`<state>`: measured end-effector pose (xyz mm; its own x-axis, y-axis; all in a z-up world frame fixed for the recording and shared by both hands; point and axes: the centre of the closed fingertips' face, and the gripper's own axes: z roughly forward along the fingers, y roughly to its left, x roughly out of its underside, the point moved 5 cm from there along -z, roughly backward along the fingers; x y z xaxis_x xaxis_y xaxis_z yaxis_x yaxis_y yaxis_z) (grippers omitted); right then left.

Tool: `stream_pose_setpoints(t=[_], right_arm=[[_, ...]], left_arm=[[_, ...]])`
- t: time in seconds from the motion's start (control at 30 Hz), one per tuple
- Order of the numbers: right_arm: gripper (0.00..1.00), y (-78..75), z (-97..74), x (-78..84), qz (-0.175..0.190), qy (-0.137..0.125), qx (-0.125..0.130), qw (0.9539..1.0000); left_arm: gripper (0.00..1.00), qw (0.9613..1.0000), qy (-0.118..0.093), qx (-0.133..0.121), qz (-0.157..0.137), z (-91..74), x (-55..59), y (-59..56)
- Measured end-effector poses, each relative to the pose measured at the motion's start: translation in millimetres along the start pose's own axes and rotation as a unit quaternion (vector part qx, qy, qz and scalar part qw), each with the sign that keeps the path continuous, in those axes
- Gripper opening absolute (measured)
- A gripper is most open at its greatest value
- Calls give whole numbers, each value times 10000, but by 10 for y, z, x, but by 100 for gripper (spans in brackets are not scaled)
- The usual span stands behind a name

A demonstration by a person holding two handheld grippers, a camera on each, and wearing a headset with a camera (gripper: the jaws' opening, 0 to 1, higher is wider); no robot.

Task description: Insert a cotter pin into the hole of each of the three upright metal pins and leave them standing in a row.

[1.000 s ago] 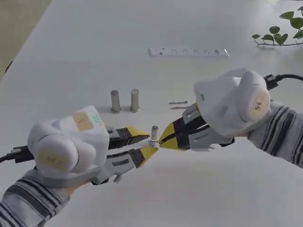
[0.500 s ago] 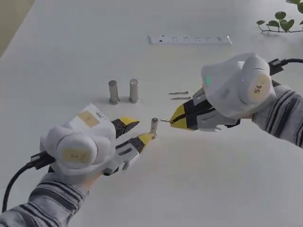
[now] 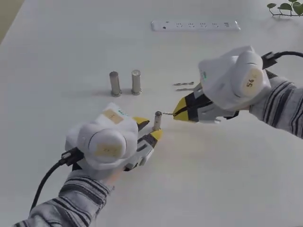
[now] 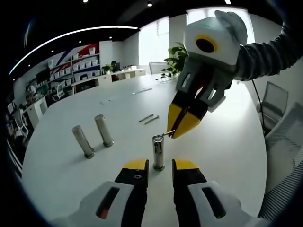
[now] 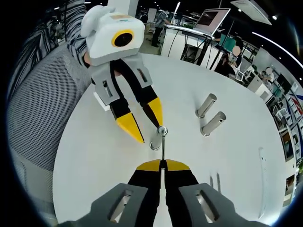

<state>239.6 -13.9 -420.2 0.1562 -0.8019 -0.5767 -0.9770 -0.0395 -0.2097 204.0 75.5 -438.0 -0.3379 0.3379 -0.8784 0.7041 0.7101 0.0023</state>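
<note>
Pins stand upright side by side at the left of the bench, then the left tongs, jaws apart, point at a third upright pin just beyond their tips, its top meeting the tip of the cotter pin clamped in the right tongs.

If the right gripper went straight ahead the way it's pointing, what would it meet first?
The cotter pin it holds would meet the top of the near metal pin first; whether they touch yet is unclear.
</note>
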Motion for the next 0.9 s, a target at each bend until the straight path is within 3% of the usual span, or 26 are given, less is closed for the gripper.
stream_pose_setpoints(t=[0.6, 0.9], right_arm=[[0, 73, -11, -63, -22, 40, -134, 9999], [0, 99, -16, -88, 182, 194, -91, 9996]], left_arm=[[6, 9997, -83, -5, -220, 101, -75, 6], [6, 9997, 21, -73, -224, 153, -31, -23]])
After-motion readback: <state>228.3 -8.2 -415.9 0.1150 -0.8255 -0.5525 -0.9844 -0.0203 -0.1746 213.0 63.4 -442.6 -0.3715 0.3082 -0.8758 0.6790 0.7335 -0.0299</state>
